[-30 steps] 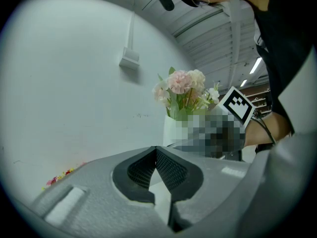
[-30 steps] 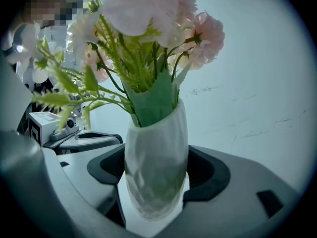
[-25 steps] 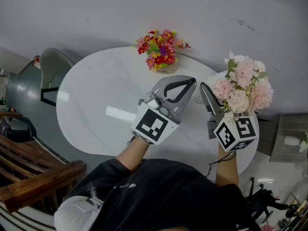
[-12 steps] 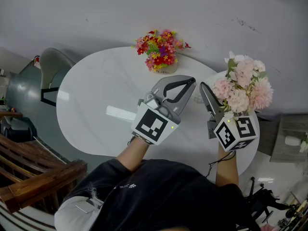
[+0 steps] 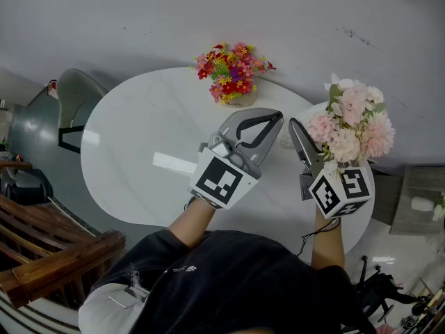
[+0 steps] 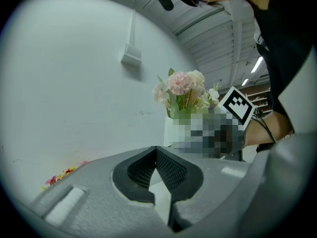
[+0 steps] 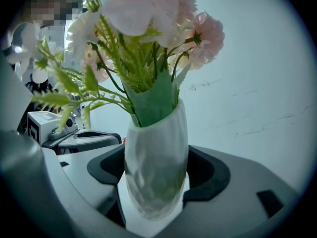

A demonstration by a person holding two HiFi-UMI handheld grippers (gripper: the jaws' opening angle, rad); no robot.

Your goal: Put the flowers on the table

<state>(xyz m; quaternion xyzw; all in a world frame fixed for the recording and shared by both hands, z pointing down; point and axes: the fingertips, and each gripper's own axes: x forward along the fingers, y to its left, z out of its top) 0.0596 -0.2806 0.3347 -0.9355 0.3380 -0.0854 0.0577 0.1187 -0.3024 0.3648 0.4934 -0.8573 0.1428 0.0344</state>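
A bunch of pink and white flowers point(image 5: 351, 127) stands in a frosted white vase point(image 7: 157, 148). My right gripper point(image 5: 313, 132) is shut on that vase, a dark pad pressing each side of its belly, and holds it upright over the right end of the white oval table point(image 5: 139, 138). In the head view the blooms hide the vase and the far finger. My left gripper point(image 5: 277, 117) is beside it over the table's middle, shut, its ribbed pads meeting at the tips with nothing between them. From the left gripper view the pink flowers point(image 6: 183, 90) rise to the right.
A small pot of red, yellow and purple flowers point(image 5: 233, 75) sits at the table's far edge by the pale wall. A grey chair point(image 5: 73, 103) stands left of the table, with a wooden bench point(image 5: 49, 256) nearer. A grey side shelf point(image 5: 417, 200) is at the right.
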